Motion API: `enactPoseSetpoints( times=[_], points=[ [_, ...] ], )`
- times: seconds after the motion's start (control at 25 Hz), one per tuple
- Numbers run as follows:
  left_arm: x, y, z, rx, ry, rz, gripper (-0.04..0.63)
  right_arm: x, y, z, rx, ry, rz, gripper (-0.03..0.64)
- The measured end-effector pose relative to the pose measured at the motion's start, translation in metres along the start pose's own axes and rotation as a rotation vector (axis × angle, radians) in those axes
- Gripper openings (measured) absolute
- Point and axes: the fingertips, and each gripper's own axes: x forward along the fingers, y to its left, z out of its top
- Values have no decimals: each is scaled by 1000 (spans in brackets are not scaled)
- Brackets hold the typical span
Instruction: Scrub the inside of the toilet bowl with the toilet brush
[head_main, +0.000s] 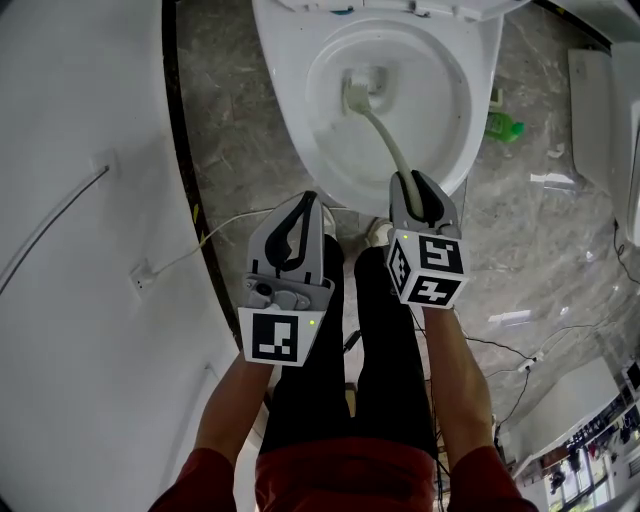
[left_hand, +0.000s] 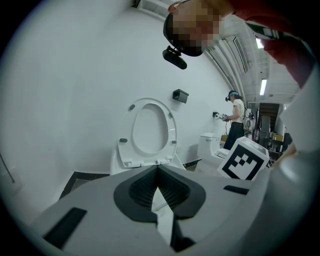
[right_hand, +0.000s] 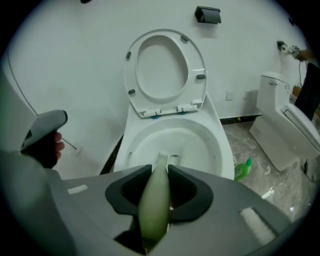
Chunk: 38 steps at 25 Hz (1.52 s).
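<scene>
The left gripper (head_main: 303, 208) is hanging idle just short of the bowl's front edge. Its jaws are lying together with nothing between them (its own view is catching only the raised seat (left_hand: 172, 131) beyond). To its right the bowl (head_main: 296, 120) is standing open, and the brush (head_main: 385, 140) is reaching down into it, its head (head_main: 358, 92) sitting low near the drain. The right gripper (head_main: 417, 188) is clamping the pale green handle (right_hand: 154, 200) near its upper end, with the jaws pressing in on both sides of it. Further right, a green bottle (head_main: 505, 127) is lying on the floor beside the bowl.

The brush is looking like light plastic. Its slim, curved shaft is probably going to flex a little under pressure, while the bristles are likely giving softly against the hard, slick ceramic. The handle is smooth and rounded, so it may be prone to twisting or sliding in the pads, especially if wet. The thicker top section, where the jaws are sitting now, seems the soundest place to hold it.
</scene>
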Motion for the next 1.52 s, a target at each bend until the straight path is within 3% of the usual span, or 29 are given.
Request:
enactPoseSetpoints(
  times=[0.28,0.48,0.64,0.96,1.16,1.32,1.52],
  points=[
    [-1,-5,-8,2,23,-17,5,-7,-44,-16,-235,46,-137,112],
    [0,-8,-6,6,18,-20,5,-25,-68,17,-377,-29,-225,112],
    [1,-8,-4,6,11,-19,5,-37,-72,44,-396,-93,-269,112],
    [-1,-8,-9,-5,26,-17,5,12,-70,20,-281,-34,-250,110],
    [-5,-2,-14,-5,39,-13,5,48,-57,24,-282,5,-227,112],
    [-7,3,-14,-7,41,-3,5,64,-39,32,-365,23,-208,112],
    [-9,7,-12,-12,31,7,5,43,4,51,-497,-44,-138,112]
  ],
)
